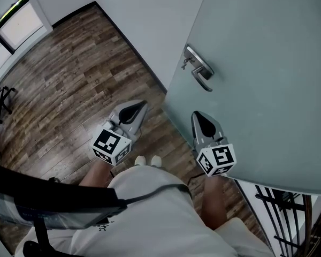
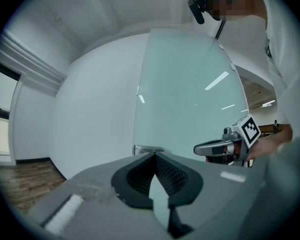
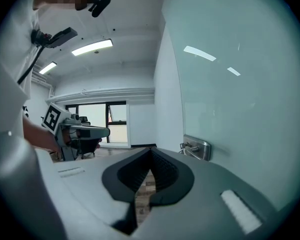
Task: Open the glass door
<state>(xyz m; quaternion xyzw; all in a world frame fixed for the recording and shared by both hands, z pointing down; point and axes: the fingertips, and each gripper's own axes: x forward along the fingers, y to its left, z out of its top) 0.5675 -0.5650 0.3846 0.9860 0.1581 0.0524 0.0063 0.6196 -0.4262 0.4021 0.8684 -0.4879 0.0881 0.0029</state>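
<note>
The right tool (image 3: pixel 150 150) has its 2 jaws closed together with nothing between them, and it points roughly level toward the glass door (image 1: pixel 267 63), near its edge. The left tool (image 2: pixel 153 154) is likewise closed and empty, held beside the right one and apart from it, over the wooden floor (image 1: pixel 69 79). Each tool carries a marker cube (image 1: pixel 111 144) at its rear. The door's metal lever handle (image 1: pixel 201 74) sits just ahead of the right tool and slightly to its right, untouched. The frosted door fills the right of the head view, with a white wall (image 1: pixel 144 15) past its free edge.
</note>
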